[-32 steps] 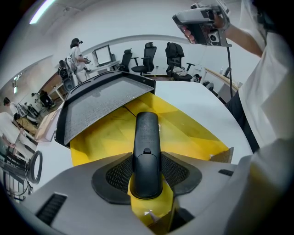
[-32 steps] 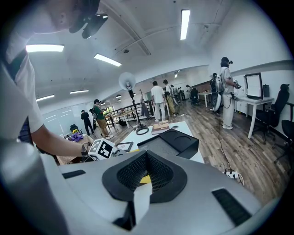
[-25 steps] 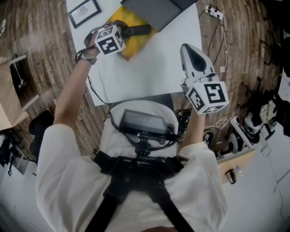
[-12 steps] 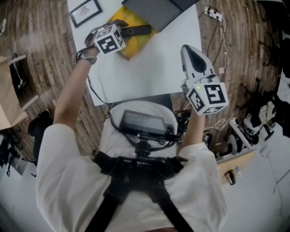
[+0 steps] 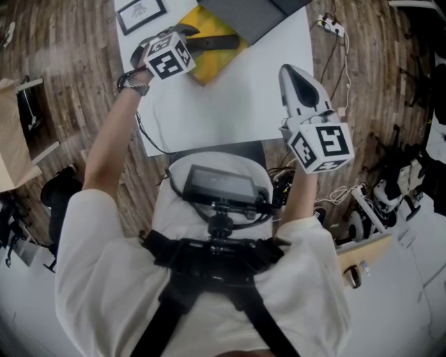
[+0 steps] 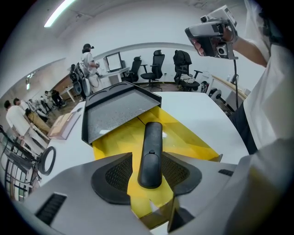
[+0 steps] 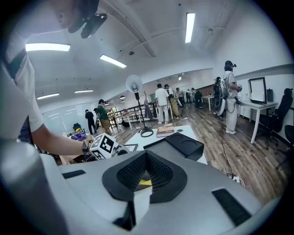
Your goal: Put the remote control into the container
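My left gripper (image 5: pixel 187 43) is shut on the near end of a black remote control (image 5: pixel 212 43), held over a yellow sheet (image 5: pixel 212 24) at the table's far side. In the left gripper view the remote (image 6: pixel 151 151) sticks out forward between the ribbed pads (image 6: pixel 118 174), pointing toward the dark grey container (image 6: pixel 117 108). That container (image 5: pixel 240 12) lies just beyond the yellow sheet. My right gripper (image 5: pixel 296 80) hangs raised above the table's right edge, shut, with nothing between its pads (image 7: pixel 158 176).
A framed picture (image 5: pixel 141 10) lies at the table's far left. Cables and a power strip (image 5: pixel 327 21) trail on the wooden floor to the right. The white table (image 5: pixel 237 104) is bare between the grippers. People stand in the room behind, near a ring light (image 7: pixel 134 85).
The left gripper and the remote have shifted slightly farther away over the yellow sheet. The right gripper has barely moved.
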Demonstrator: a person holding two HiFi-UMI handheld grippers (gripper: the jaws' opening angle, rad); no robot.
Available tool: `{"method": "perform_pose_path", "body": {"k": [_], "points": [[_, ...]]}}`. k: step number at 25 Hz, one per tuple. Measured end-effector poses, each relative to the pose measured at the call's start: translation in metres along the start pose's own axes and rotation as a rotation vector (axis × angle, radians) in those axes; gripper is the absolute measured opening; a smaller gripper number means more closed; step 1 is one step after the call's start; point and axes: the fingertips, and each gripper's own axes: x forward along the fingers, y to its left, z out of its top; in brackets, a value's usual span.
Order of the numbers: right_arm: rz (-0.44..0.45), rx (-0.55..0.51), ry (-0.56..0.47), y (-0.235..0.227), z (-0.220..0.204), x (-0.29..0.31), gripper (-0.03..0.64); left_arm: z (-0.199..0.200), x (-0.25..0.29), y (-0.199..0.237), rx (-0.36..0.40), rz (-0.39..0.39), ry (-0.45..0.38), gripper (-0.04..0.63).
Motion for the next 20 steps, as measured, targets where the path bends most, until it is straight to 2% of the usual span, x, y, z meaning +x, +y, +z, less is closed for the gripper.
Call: {"method": "perform_pose_path", "body": {"k": [3,8,20], "points": [[0.006,-0.015,-0.014,0.008,0.005,-0.004,0.003,0.000,-0.014,0.007,-0.005,0.066,0.001,0.206],[0.010,-0.041,-0.040,0.021,0.012,-0.014,0.003,0.006,-0.037,0.009,-0.025,0.135,-0.033,0.204],[0.005,-0.097,-0.116,0.058,0.032,-0.039,0.003,0.019,-0.105,-0.002,-0.074,0.277,-0.182,0.101]]}}
